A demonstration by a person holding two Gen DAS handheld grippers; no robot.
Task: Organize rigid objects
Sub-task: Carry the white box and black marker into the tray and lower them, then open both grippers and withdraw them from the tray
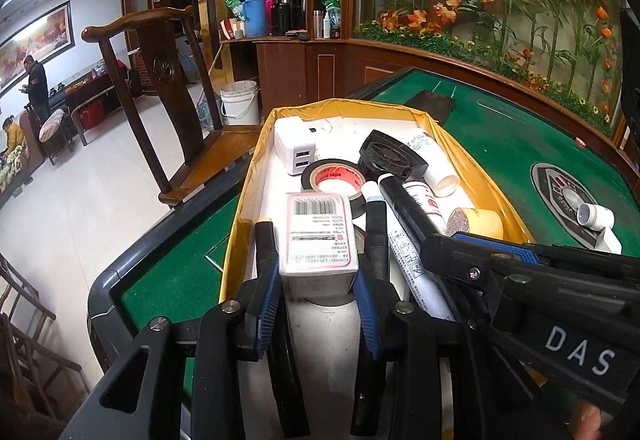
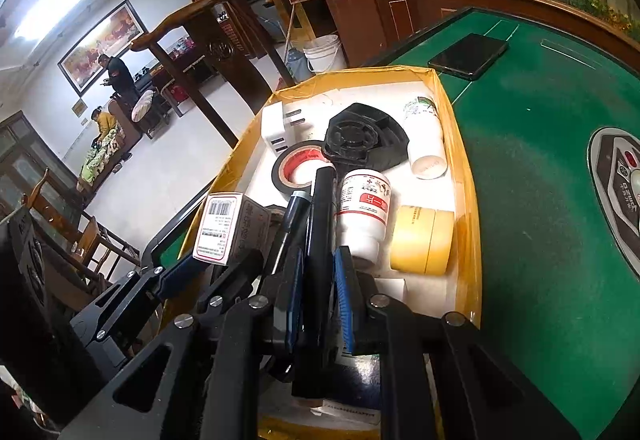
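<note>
Markers (image 1: pixel 404 240), tape (image 1: pixel 334 177), bottles (image 2: pixel 366 213) beside box (image 1: pixel 318 236)

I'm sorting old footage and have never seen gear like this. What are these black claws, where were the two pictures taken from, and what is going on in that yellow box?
The claws are hand-held two-finger grippers, one in each of a person's hands, each with a camera looking along its fingers. So one picture is taken from the left gripper, the other from the right gripper.

Both reach into a yellow-edged box on a green felt table. In it lie a white USB charger, a roll of black tape, a black plastic part, white bottles and a yellow jar.

The small barcoded box stands between the left gripper's blue pads, which look barely in contact with it. The right gripper is closed on a black marker pen.
</note>
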